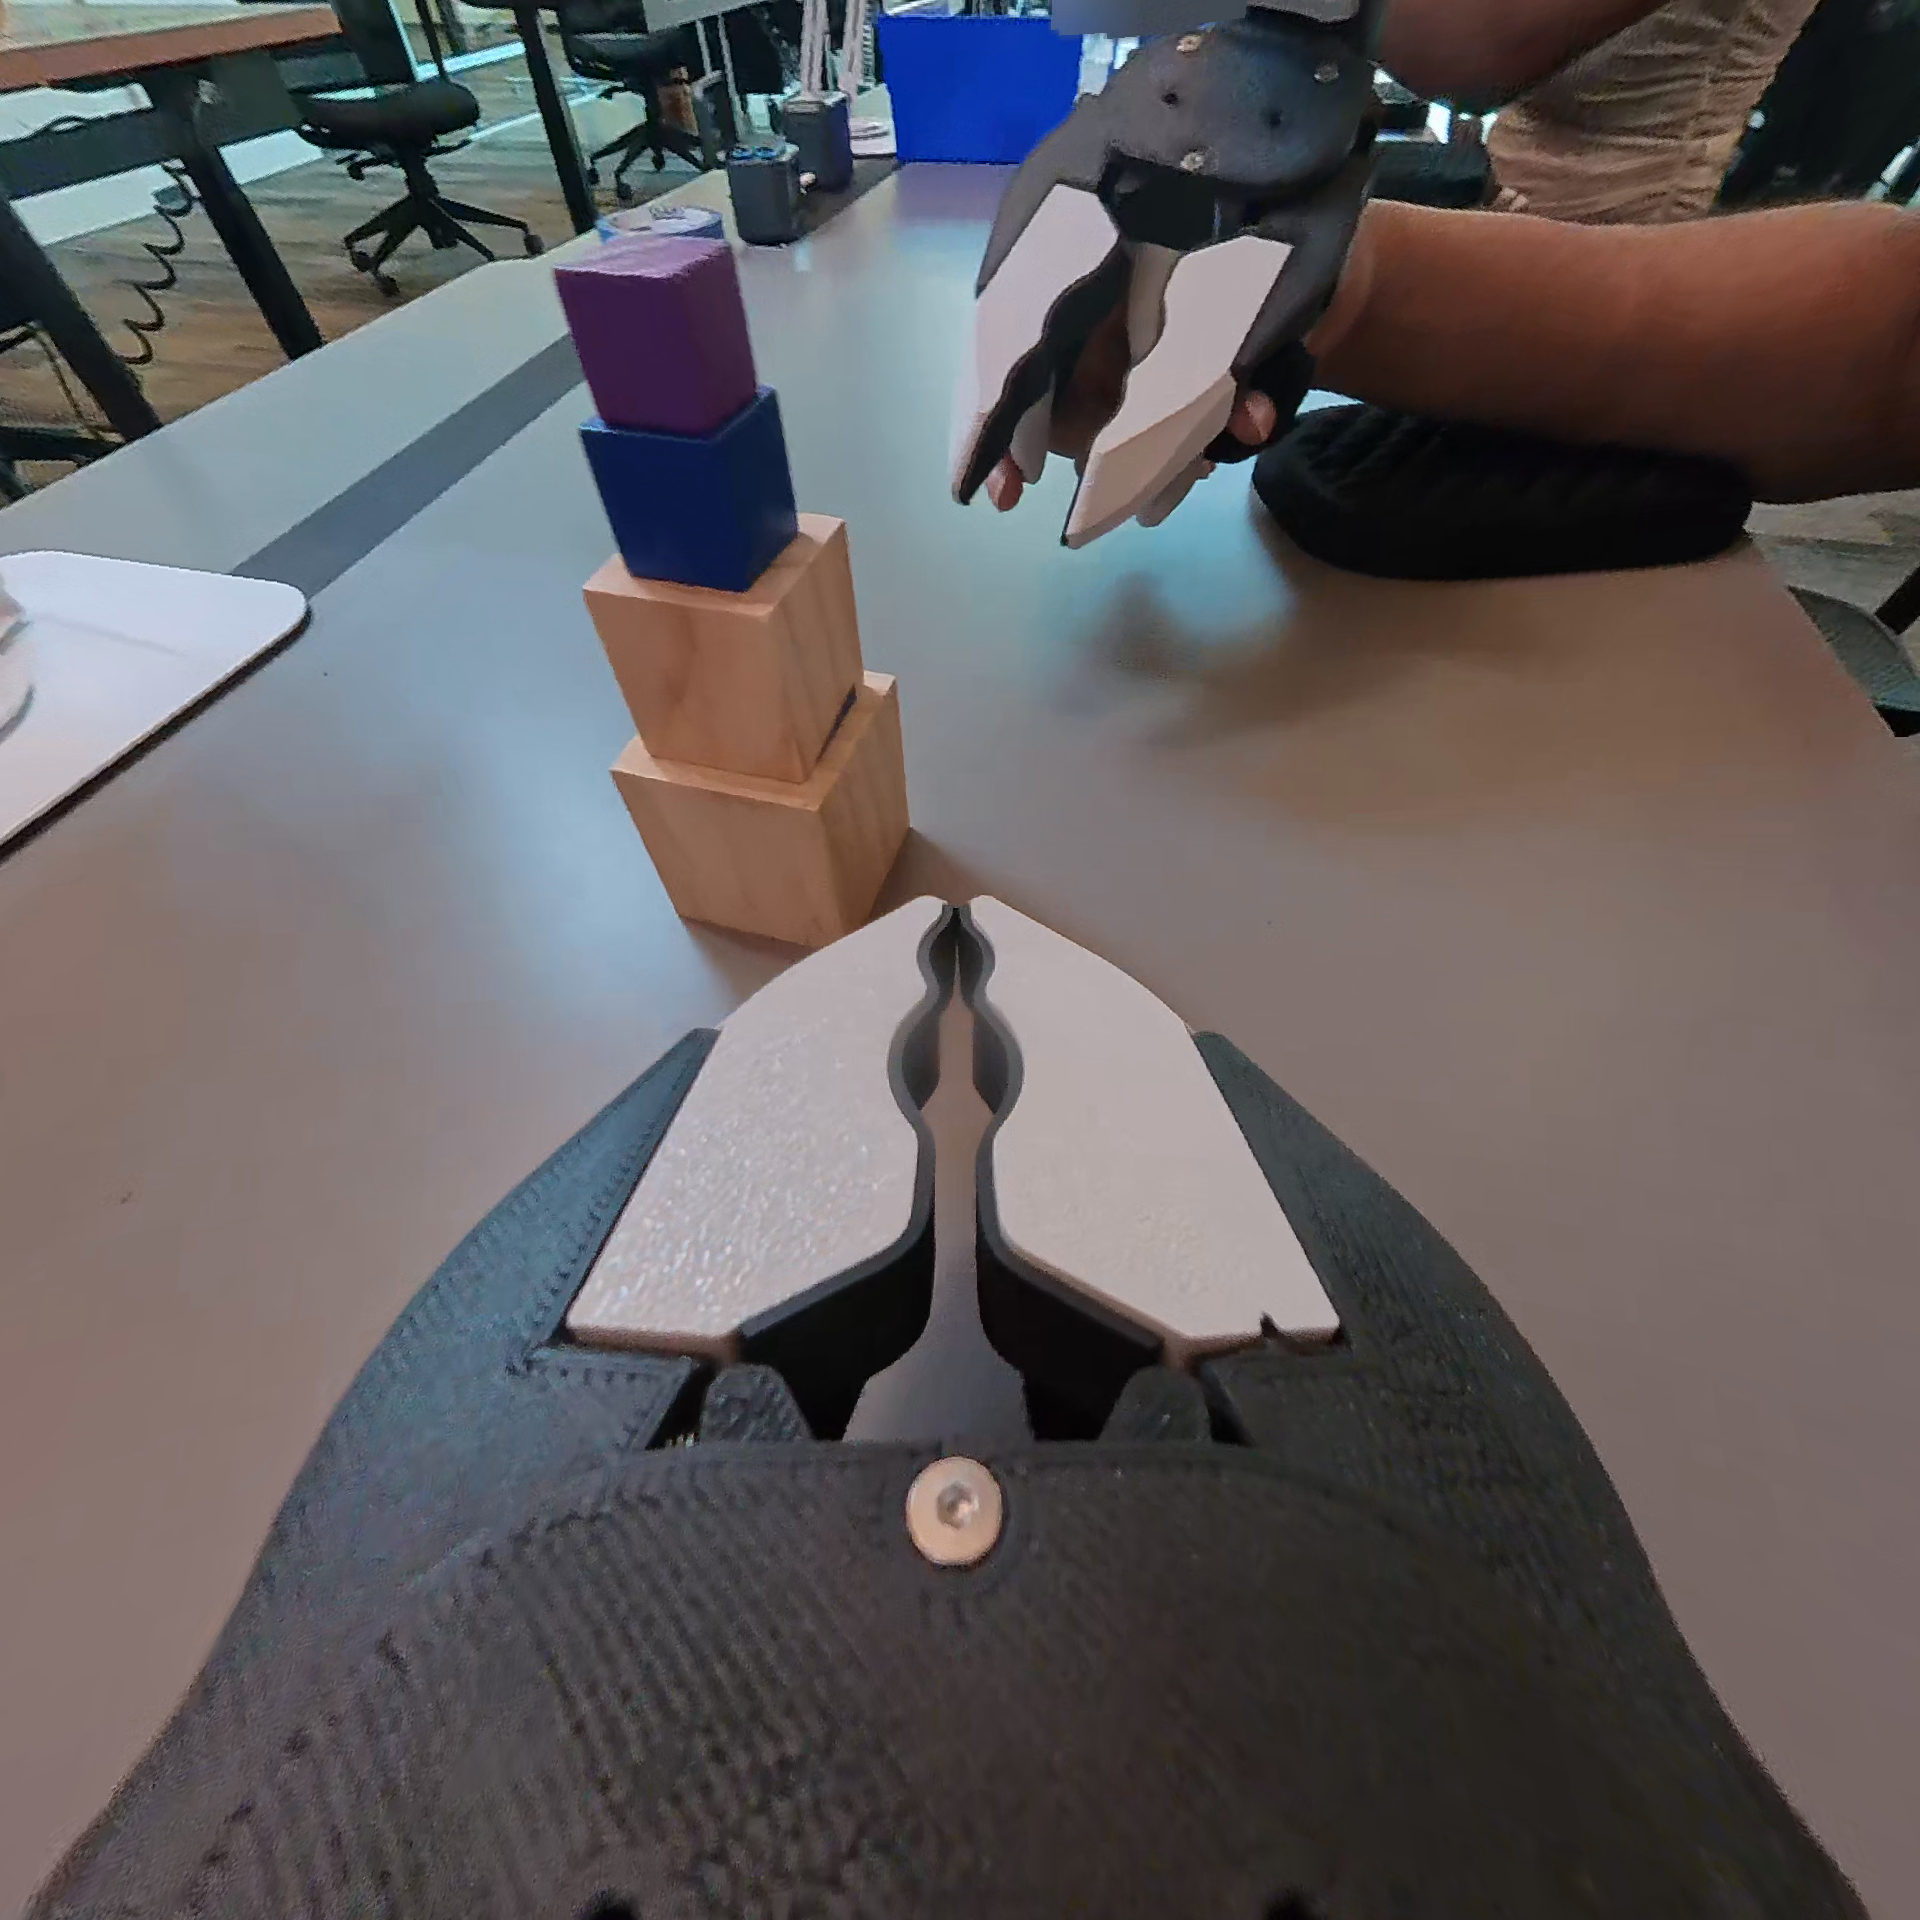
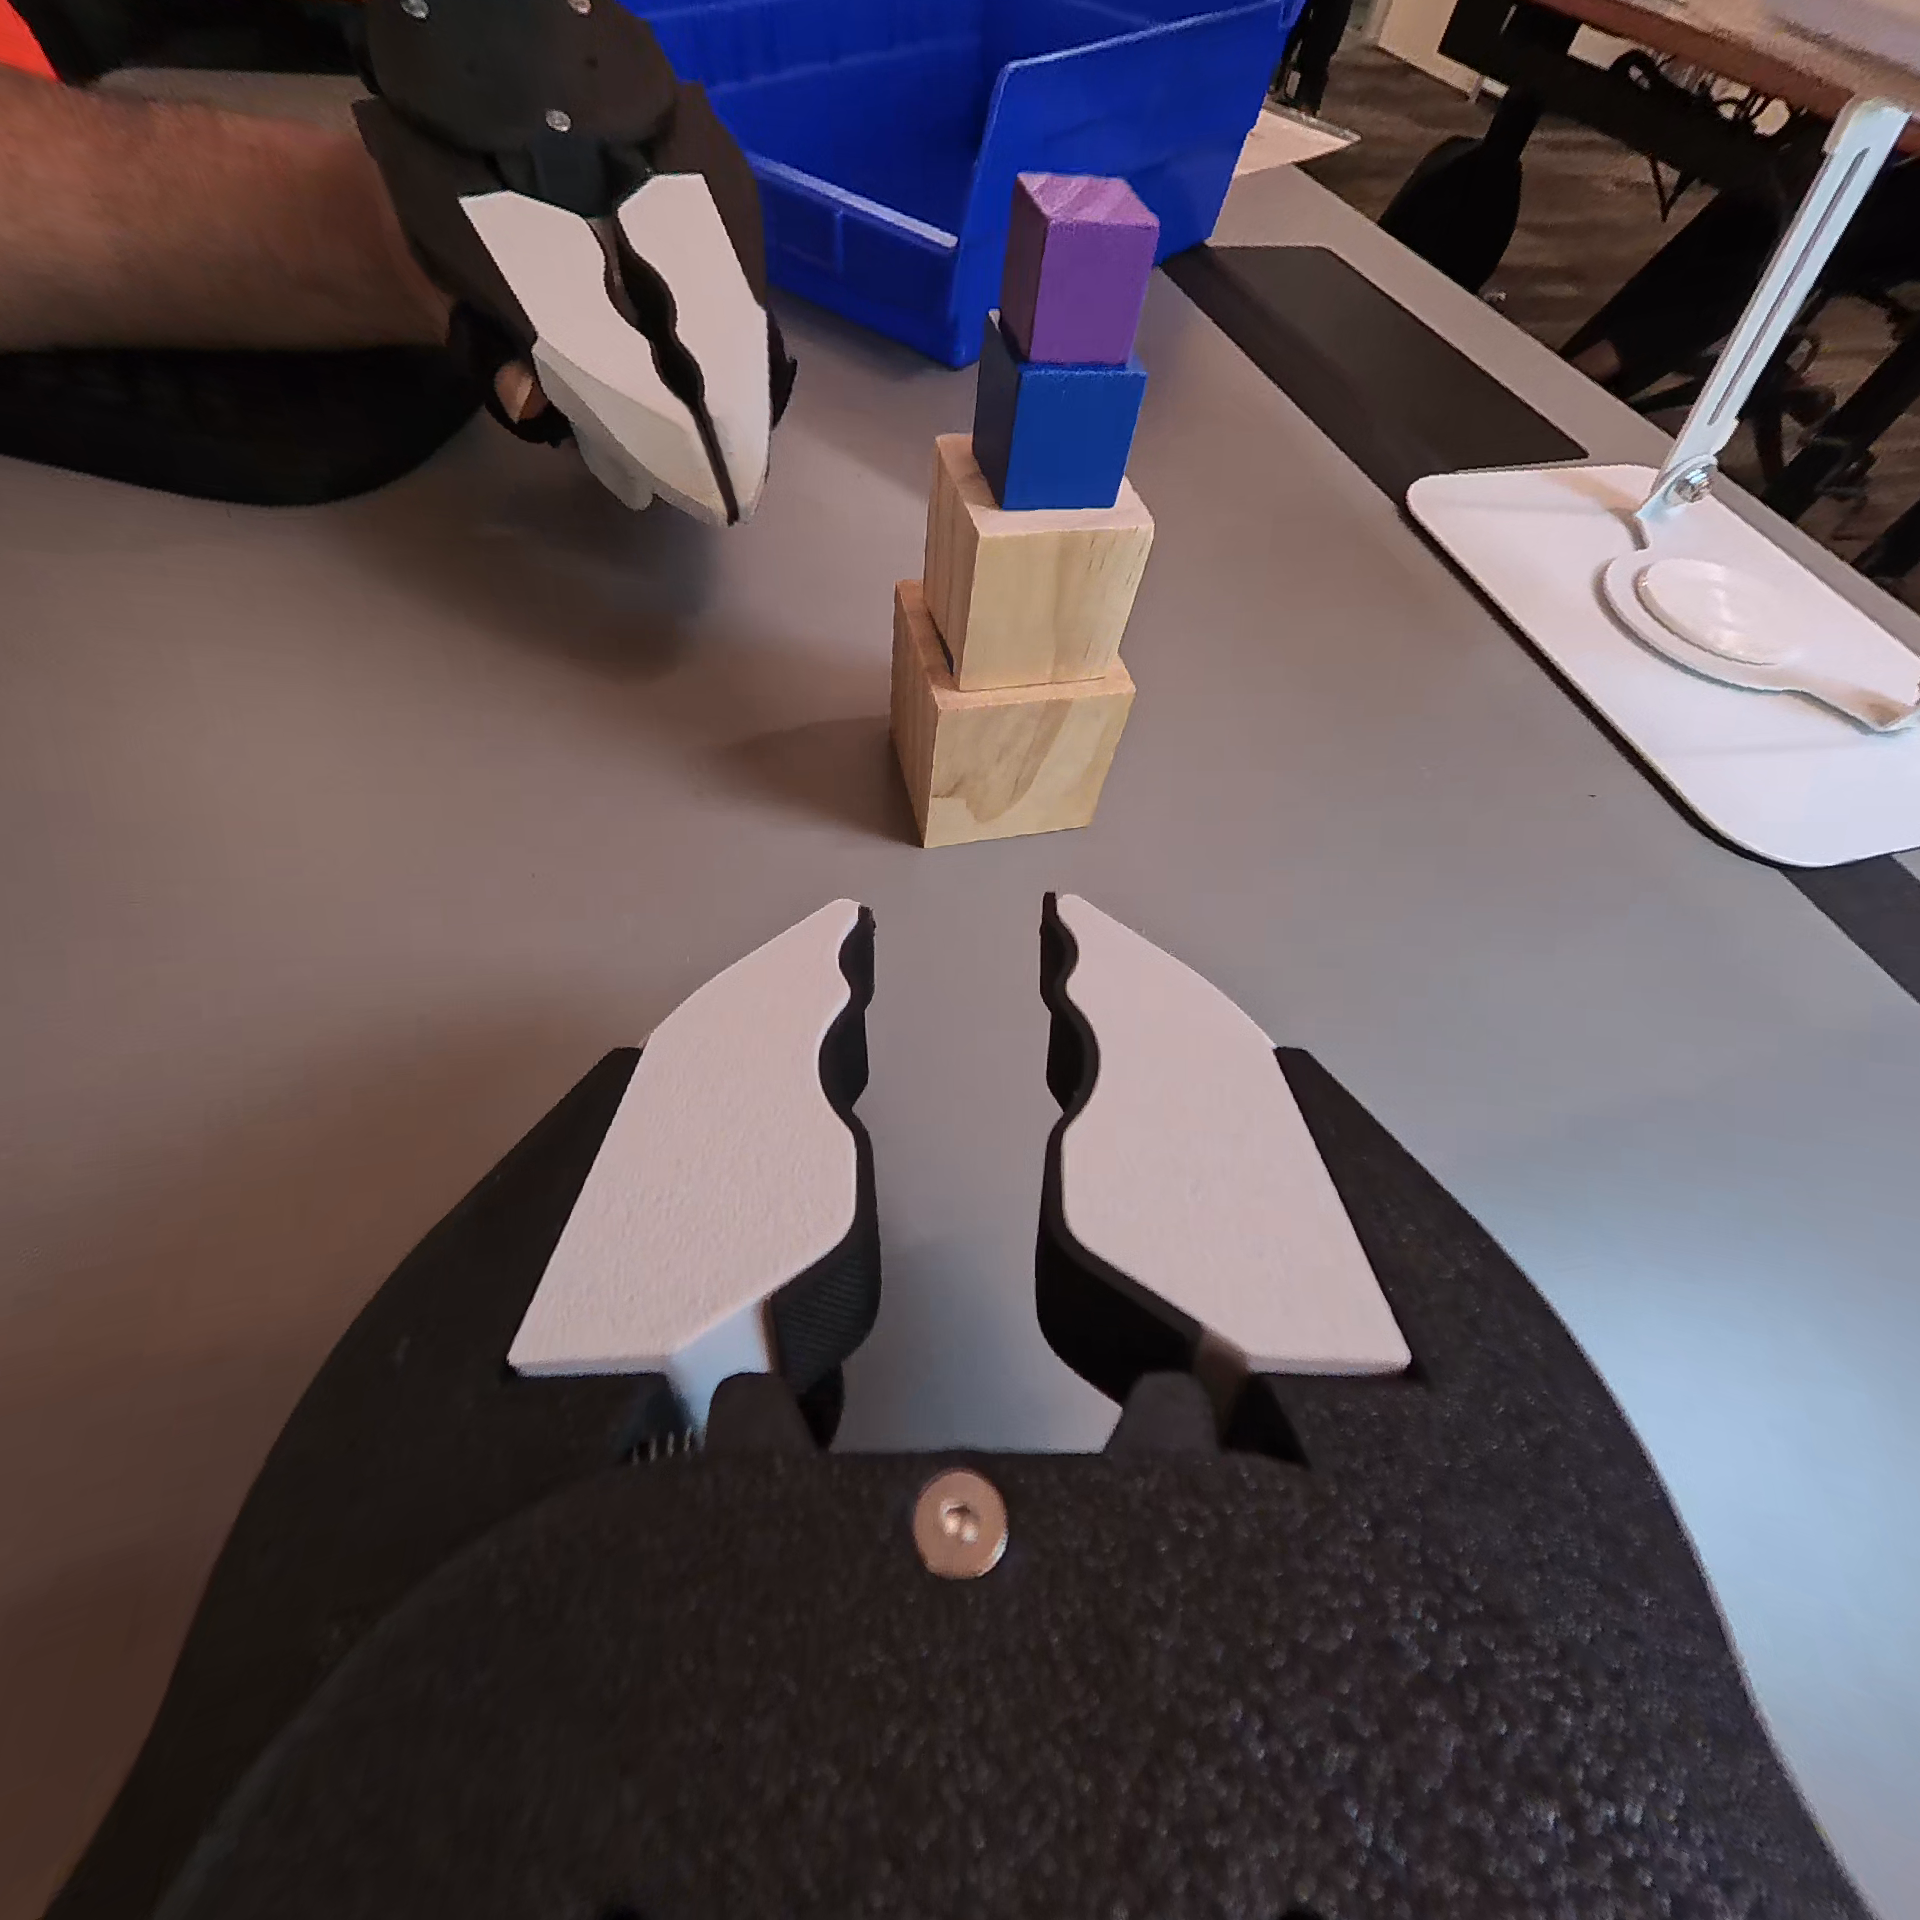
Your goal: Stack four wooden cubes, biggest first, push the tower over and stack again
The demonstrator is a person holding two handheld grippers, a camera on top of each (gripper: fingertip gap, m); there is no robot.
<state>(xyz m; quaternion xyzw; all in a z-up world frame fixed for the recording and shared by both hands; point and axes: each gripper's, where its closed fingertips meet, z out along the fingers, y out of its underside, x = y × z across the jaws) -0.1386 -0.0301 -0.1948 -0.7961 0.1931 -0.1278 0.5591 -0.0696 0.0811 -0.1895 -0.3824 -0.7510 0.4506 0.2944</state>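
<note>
Ahead of the left tool (image 1: pixel 954 914), tips together and bare, and the right tool (image 2: pixel 956 914), tips apart, the tower (image 2: pixel 1029 520) looks light, rigid, top-heavy: probably topples from a nudge at the purple cube (image 2: pixel 1086 270).

We find an open-plan office. In the upper left of the left wrist view stand black swivel chairs (image 1: pixel 400 135) on castors and a wood-topped desk (image 1: pixel 156 42) on dark legs. The work surface is a grey table (image 2: pixel 416 831). A blue plastic bin (image 2: pixel 935 156) sits at the top centre of the right wrist view, a white stand (image 2: pixel 1714 644) at right.
</note>
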